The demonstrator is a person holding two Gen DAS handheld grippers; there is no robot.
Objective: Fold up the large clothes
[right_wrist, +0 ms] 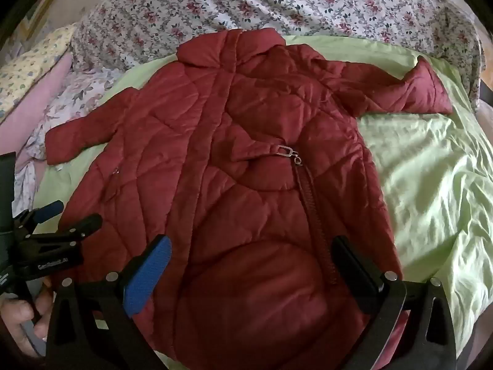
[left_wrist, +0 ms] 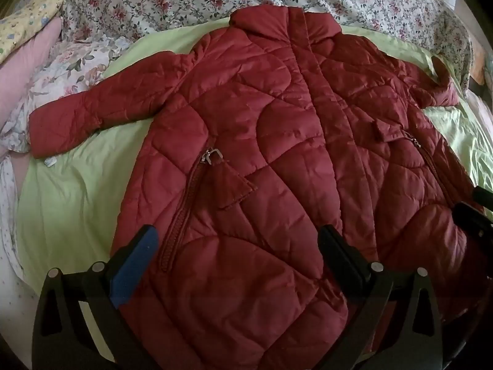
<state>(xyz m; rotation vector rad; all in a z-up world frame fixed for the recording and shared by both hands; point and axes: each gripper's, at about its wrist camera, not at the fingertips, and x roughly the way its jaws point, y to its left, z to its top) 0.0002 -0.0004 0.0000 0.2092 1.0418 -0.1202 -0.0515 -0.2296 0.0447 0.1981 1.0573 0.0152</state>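
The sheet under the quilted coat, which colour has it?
Light green; the plain bed sheet shows best in the right wrist view.

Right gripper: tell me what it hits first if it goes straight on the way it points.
Probably the red quilted coat, near its pocket zipper; the open right gripper points down at it. Depth is unclear.
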